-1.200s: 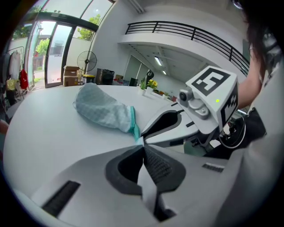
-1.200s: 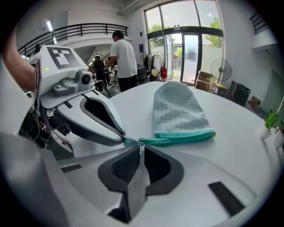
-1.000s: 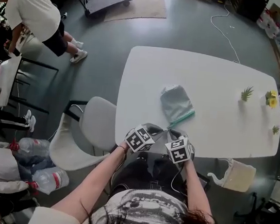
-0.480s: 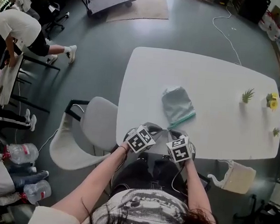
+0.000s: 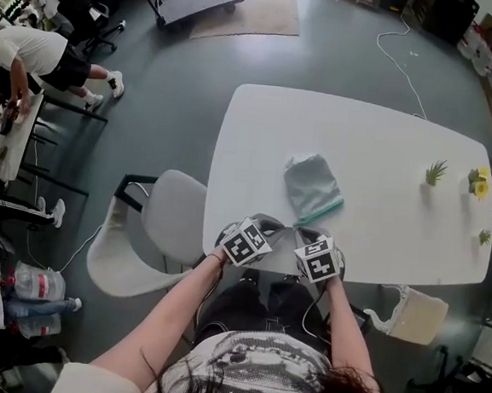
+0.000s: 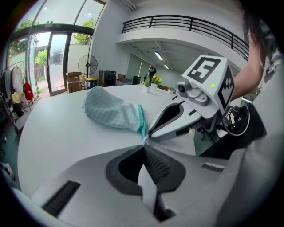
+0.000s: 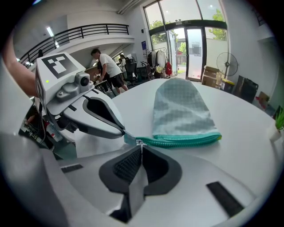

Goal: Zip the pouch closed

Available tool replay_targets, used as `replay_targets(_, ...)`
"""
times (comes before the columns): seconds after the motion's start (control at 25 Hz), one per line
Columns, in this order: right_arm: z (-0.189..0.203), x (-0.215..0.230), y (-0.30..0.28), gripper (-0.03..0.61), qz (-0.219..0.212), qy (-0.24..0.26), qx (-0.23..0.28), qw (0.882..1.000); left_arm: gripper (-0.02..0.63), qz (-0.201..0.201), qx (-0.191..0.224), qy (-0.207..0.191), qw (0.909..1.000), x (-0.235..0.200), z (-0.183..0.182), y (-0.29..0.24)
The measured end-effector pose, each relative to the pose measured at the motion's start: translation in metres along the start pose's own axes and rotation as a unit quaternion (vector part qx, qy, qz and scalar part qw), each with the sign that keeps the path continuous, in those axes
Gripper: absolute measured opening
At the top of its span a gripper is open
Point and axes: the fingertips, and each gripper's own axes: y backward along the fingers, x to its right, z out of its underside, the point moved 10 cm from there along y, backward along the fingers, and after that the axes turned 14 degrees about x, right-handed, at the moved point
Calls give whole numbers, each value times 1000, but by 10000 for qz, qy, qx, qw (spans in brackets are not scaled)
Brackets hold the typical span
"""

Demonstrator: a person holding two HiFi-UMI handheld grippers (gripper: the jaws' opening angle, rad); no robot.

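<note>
Both forearms reach forward side by side. The left tool (image 6: 144,142) and right tool (image 7: 140,145) meet tip to tip at the near edge of the white worktop (image 5: 387,152). The left jaws pinch the teal end of the one pouch (image 5: 312,187), which lies just inside that edge. The right jaws are closed on its zipper pull (image 7: 139,142). One grey chair (image 5: 171,219) stands at the left edge, and three small plants (image 5: 436,171) sit along the right edge.

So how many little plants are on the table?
3, all near the table's right end: a green spiky plant, a yellow-flowered plant beside it, and a tiny plant nearer the front edge. None seems hidden.
</note>
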Motion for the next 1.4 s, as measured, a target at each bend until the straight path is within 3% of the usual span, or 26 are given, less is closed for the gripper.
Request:
replay_targets(0.28, -4, 11, 2, 8, -144, -13, -30, 9999, 11, 3, -51, -99, 9999, 1, -3, -6)
replay_targets(0.56, 6, 44, 7, 2, 144, -254, -79, 9995, 11, -123, -104, 40, 9999, 0, 0, 0)
replay_targets(0.72, 4, 53, 7, 2, 154, -155, -138, 9997, 11, -153, -98, -39, 9998, 1, -2, -5)
replay_targets(1.4, -3, 127, 18, 3, 461, 39, -206, 9987, 11, -680, -205, 266, 9971, -17, 3, -1)
